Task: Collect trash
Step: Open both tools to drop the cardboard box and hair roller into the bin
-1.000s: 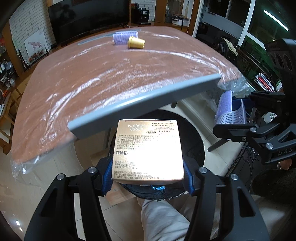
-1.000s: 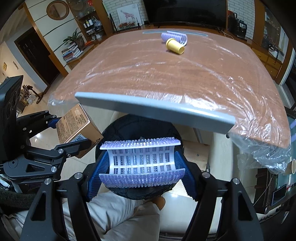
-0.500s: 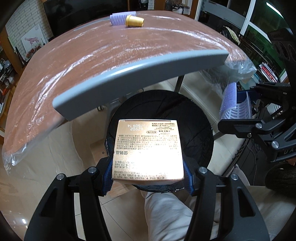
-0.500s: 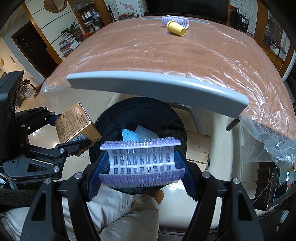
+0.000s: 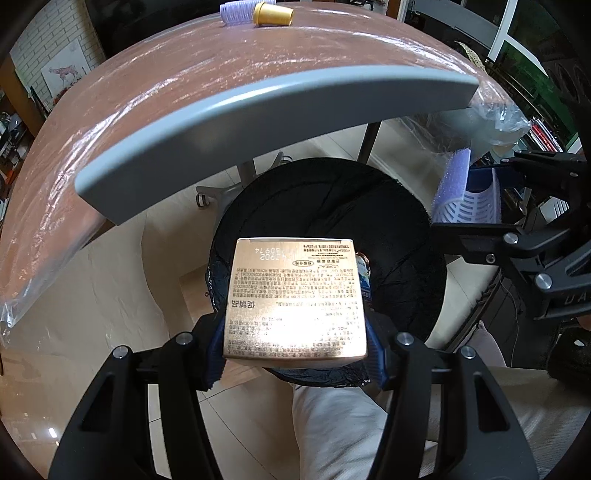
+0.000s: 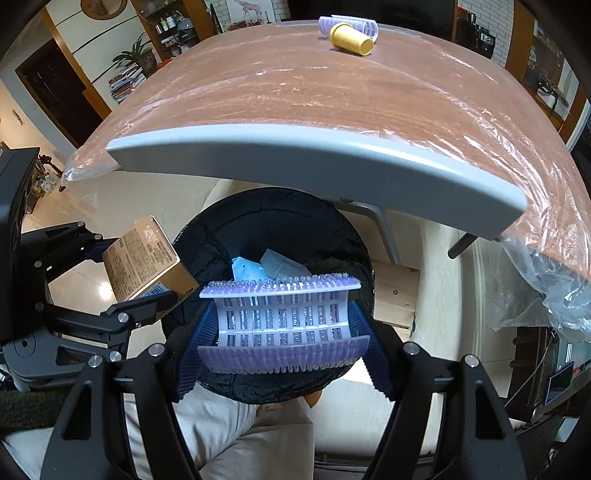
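Above the black-lined bin (image 6: 266,236), below the table edge (image 6: 317,166), a gold printed box (image 5: 295,302) was clamped between the pads of the left gripper (image 5: 295,347). Beside it, a lilac hair roller (image 6: 282,325) was gripped endwise by the right gripper (image 6: 280,343). On the plastic-covered tabletop, a yellow cup (image 6: 351,38) lay tipped over.

A gold box (image 5: 295,306) with fine print hangs flat over the black-lined bin (image 5: 388,229), at its 7 o'clock rim. A purple hair roller (image 6: 284,325) lies sideways above the bin's 6 o'clock. A yellow cup (image 6: 351,38) lies tipped at the table's 12 o'clock, touching another roller (image 6: 364,26).
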Action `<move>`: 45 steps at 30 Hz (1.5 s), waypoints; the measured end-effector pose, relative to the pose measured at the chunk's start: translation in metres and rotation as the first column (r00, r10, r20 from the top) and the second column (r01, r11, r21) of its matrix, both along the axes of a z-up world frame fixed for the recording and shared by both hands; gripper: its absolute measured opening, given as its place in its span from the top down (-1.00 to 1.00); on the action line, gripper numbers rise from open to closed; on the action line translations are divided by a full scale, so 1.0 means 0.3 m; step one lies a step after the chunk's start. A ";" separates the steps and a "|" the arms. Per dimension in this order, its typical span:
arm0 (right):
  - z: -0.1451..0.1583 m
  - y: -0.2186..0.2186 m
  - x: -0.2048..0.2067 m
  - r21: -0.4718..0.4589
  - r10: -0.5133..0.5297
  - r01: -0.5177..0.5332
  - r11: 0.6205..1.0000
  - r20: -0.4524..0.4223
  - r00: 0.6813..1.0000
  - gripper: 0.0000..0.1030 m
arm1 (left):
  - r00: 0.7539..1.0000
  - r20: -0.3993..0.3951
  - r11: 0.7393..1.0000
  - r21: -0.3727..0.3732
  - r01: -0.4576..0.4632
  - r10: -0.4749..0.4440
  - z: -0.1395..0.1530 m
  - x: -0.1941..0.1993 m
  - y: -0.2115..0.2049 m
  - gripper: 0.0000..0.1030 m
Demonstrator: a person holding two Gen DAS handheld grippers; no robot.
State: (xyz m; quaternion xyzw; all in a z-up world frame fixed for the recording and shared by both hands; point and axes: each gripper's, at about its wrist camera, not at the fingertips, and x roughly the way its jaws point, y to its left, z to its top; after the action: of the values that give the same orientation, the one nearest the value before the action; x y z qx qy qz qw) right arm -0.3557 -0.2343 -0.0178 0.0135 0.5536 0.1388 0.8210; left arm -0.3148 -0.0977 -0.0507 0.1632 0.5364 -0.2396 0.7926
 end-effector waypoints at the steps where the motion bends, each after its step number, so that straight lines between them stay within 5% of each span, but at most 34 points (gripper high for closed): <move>1: -0.005 0.000 0.004 -0.005 -0.002 0.002 1.000 -0.002 1.000 -0.38 | 1.000 -0.002 1.000 0.003 0.000 0.000 -0.006 0.002 -0.002 -0.15; 41: -0.131 -0.002 0.072 -0.047 -0.059 0.056 0.997 -0.061 0.996 -0.39 | 0.998 -0.047 0.996 0.072 0.051 -0.048 -0.101 0.060 -0.088 -0.16; 45: -0.112 0.001 0.064 -0.070 -0.049 0.047 0.996 -0.021 0.999 -0.65 | 0.998 -0.008 0.997 0.045 0.055 -0.055 -0.077 0.049 -0.084 -0.43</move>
State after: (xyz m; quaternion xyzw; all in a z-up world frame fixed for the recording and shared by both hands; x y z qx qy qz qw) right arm -0.3366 -0.2339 -0.0515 -0.0001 0.5670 0.0996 0.8177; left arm -0.3001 -0.1229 -0.0737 0.1948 0.5396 -0.2499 0.7800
